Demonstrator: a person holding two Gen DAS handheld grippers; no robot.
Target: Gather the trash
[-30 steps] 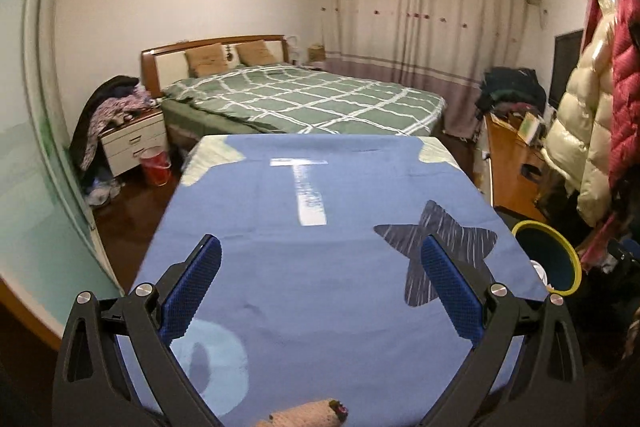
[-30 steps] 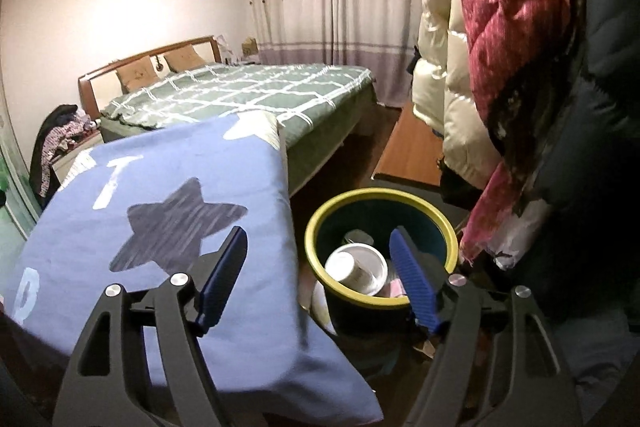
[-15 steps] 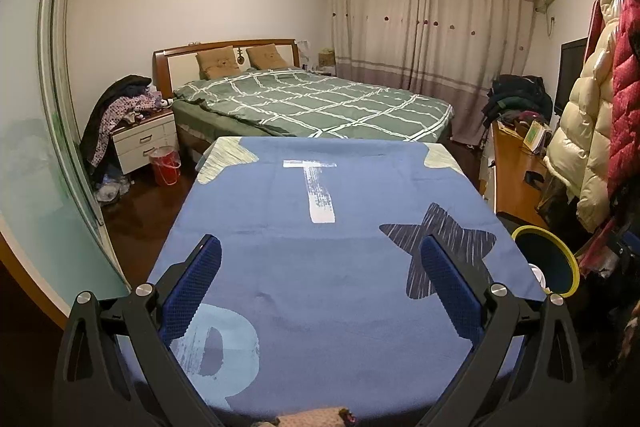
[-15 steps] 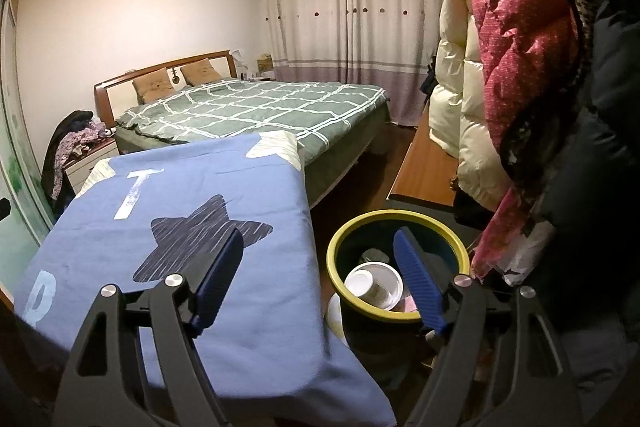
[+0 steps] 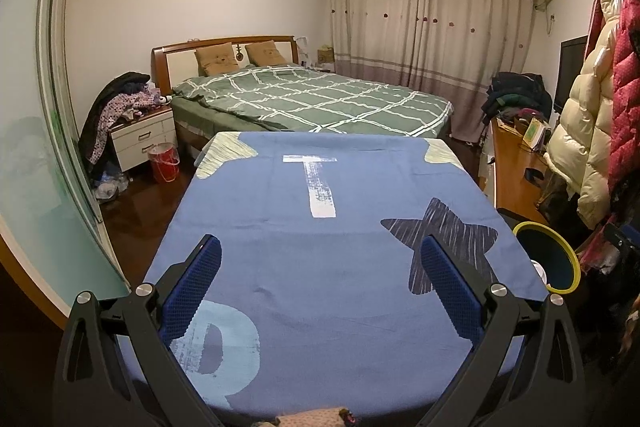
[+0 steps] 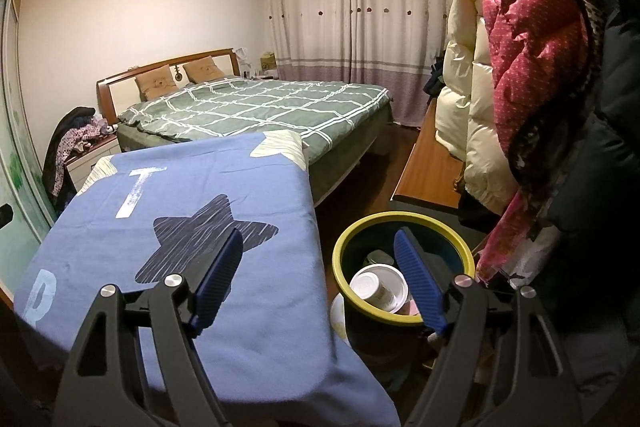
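Note:
A dark bin with a yellow rim (image 6: 404, 223) stands on the floor right of the table, also seen in the left wrist view (image 5: 566, 255). Inside it lie a white paper cup (image 6: 378, 287) and other scraps. My right gripper (image 6: 318, 277) is open and empty, held above the gap between the table's right edge and the bin. My left gripper (image 5: 320, 287) is open and empty, held above the near part of the blue tablecloth (image 5: 320, 227). No loose trash shows on the cloth.
The blue cloth with a star, T and P covers a table (image 6: 192, 219). A green checked bed (image 5: 312, 99) lies beyond. Hanging coats (image 6: 520, 67) crowd the right. A wooden desk (image 5: 516, 171), a nightstand (image 5: 144, 135) and a red bucket (image 5: 163, 162) stand around.
Both grippers have risen and drawn back a little, so more of the near cloth and its P shows. Both stay open and empty.

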